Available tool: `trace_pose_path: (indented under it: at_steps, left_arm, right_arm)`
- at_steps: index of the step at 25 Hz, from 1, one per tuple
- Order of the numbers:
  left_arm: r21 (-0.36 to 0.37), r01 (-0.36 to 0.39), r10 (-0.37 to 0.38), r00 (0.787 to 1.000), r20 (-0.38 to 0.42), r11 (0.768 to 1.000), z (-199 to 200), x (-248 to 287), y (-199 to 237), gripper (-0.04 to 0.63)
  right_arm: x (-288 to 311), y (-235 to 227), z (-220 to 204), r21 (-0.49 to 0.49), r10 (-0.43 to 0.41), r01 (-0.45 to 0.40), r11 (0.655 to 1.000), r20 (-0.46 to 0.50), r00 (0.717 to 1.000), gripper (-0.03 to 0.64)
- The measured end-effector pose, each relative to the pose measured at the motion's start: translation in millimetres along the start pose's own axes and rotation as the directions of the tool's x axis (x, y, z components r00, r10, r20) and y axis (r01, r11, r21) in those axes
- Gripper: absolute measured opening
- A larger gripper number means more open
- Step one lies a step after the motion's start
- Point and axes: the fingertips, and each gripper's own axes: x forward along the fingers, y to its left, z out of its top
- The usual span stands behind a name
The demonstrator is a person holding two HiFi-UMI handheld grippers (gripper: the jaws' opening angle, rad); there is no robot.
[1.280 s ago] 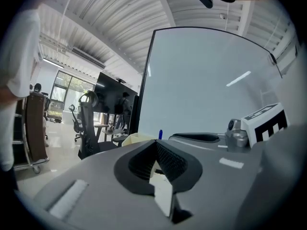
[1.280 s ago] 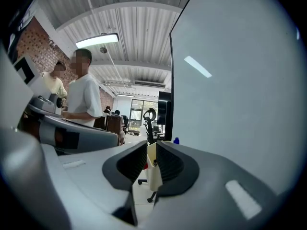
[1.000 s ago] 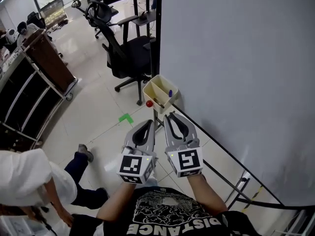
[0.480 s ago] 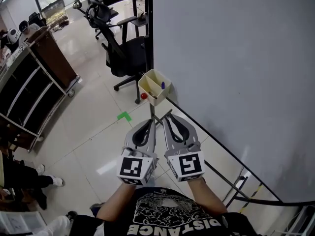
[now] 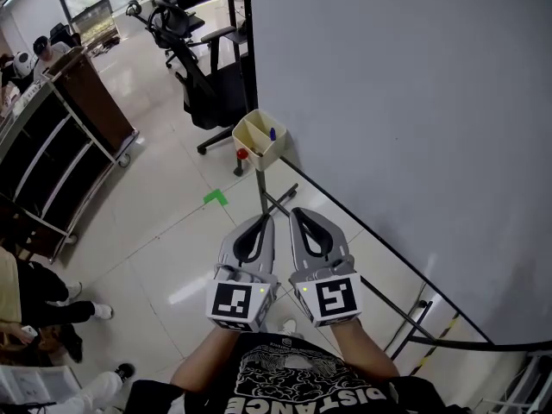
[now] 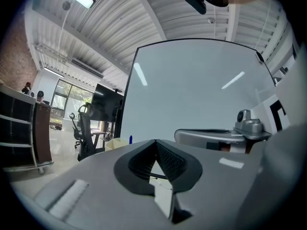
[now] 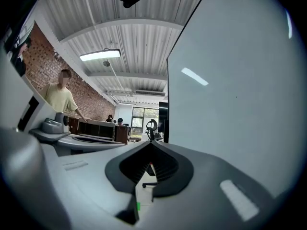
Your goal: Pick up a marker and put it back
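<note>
Farther off now than a second ago, the cream plastic two-compartment box (image 5: 253, 141) beside the white board (image 5: 414, 102) holds one blue marker (image 5: 272, 134) upright, while the right gripper (image 5: 297, 212) has just pressed its ribbed black fingers (image 7: 165, 166) together on nothing and the left gripper (image 5: 266, 219) is likewise closed and empty.

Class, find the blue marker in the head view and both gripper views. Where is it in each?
Head view: blue marker upper centre, standing in the cream box.
Left gripper view: blue marker left of centre, at the left edge of the whiteboard.
Right gripper view: not in it.
Shared landmark: the whiteboard.
</note>
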Motion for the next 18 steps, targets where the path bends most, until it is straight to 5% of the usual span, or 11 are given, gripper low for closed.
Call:
trace_pose_path:
  at_steps: [18]
  left_arm:
    - [0.032,0.052,-0.053,0.998,0.025,0.998,10.9,-62.5,-17.6,0.006]
  right_arm:
    - [-49.8,50.0,13.5,-0.014,-0.03,0.031,0.999,0.021,0.999,0.0]
